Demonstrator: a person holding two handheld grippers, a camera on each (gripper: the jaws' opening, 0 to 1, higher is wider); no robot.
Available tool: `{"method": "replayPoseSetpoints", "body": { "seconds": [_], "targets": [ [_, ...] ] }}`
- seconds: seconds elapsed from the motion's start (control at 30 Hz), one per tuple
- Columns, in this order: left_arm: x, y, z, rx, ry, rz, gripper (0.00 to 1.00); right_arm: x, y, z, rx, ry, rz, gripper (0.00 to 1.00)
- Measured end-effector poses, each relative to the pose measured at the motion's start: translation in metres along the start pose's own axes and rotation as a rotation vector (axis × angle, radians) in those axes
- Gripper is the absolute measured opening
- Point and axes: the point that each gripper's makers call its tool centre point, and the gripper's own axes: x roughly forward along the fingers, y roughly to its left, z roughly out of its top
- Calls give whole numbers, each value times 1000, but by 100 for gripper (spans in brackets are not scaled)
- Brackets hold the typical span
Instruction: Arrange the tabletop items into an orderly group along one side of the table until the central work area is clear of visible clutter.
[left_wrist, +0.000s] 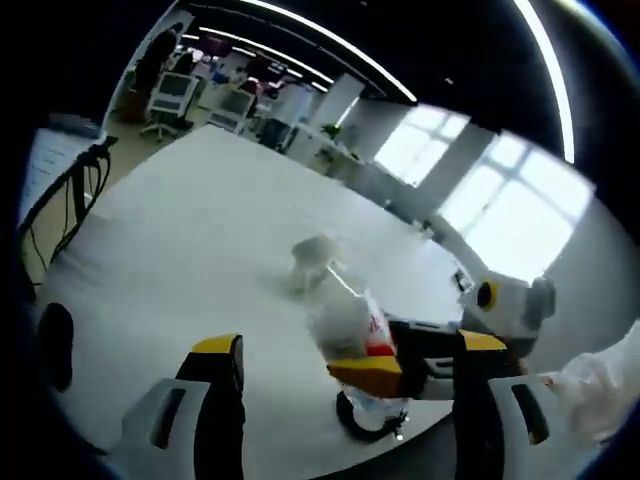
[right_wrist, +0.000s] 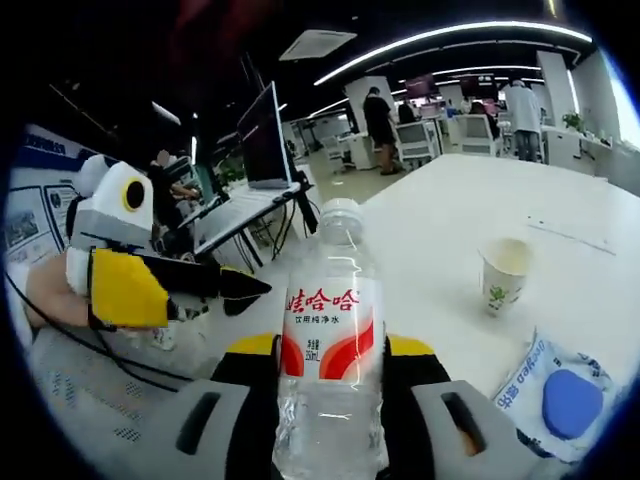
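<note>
- Step in hand, as I judge it: carrying one item to the side group. The right gripper (right_wrist: 330, 375) is clamped on a clear plastic water bottle with a red-and-white label (right_wrist: 327, 350), held upright over the table's near part
- The left gripper (left_wrist: 340, 385) has its jaws apart, nothing between them
- Next move calls for setting the bottle down upright at one edge of the white table (right_wrist: 450, 225), near the white paper cup (right_wrist: 503, 272) and the blue-and-white wipes packet (right_wrist: 560, 395)
- Beyond: an open office with desks, monitors, ceiling light strips, people standing
</note>
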Motion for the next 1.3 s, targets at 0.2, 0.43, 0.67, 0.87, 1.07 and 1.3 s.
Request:
{"method": "replayPoseSetpoints", "body": {
  "seconds": [0.2, 0.43, 0.67, 0.87, 1.07, 1.3],
  "targets": [
    [-3, -2, 9, -73, -54, -33, 83, -5, 13, 3, -37, -23, 29, 35],
    [-4, -9, 10, -116, -68, -60, 83, -10, 37, 11, -139, -84, 81, 36],
    [-7, -9, 15, -150, -96, -69, 83, -12, 58, 20, -211, -134, 140, 36],
    [-7, -9, 17, -160, -100, -76, 74, -12, 65, 17, -233, -127, 160, 36],
    [-13, -1, 20, -197, -122, -58, 62, -12, 64, 15, -242, -115, 152, 36],
    [-12, -22, 25, -73, -130, -105, 38, -11, 66, 11, -274, -98, 155, 37]
  ]
}}
